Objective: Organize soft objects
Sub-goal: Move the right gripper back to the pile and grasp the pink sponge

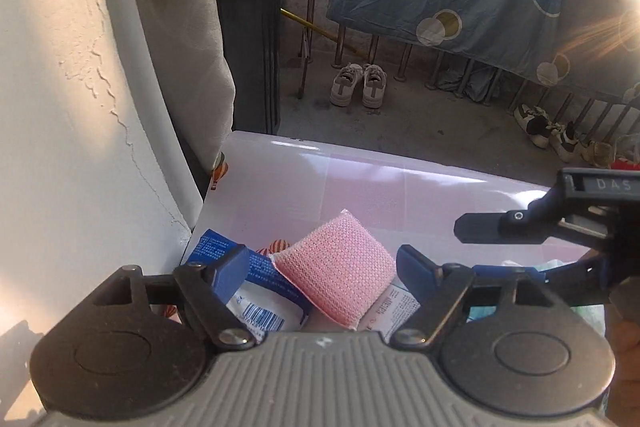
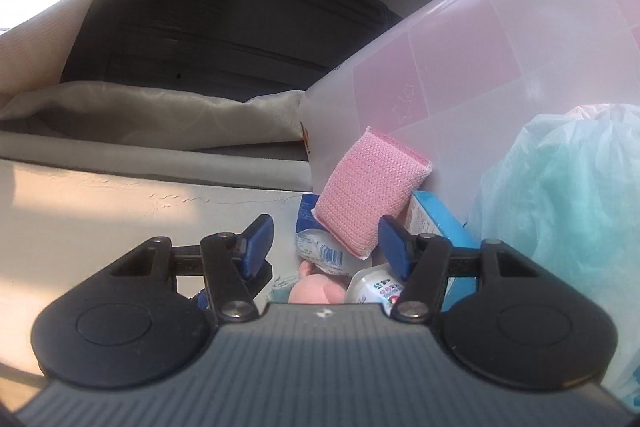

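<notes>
A pink mesh sponge (image 1: 340, 271) lies tilted on blue-and-white packets (image 1: 260, 291) inside a translucent pinkish storage bin (image 1: 360, 179). My left gripper (image 1: 326, 267) hangs over it, open, its blue fingertips on either side of the sponge and apart from it. My right gripper (image 1: 492, 251) comes in from the right, above the bin. In the right wrist view the sponge (image 2: 368, 187) leans on the bin wall (image 2: 480, 47), and the right gripper (image 2: 325, 247) is open just in front of it, gripping nothing.
The bin also holds a blue box (image 2: 436, 223), a pink plush (image 2: 316, 287), a white pouch (image 2: 376, 287) and a teal plastic bag (image 2: 560, 207). A plaster wall (image 1: 80, 107) and a curtain (image 1: 180, 27) stand left. Shoes (image 1: 358, 85) sit on the balcony floor beyond.
</notes>
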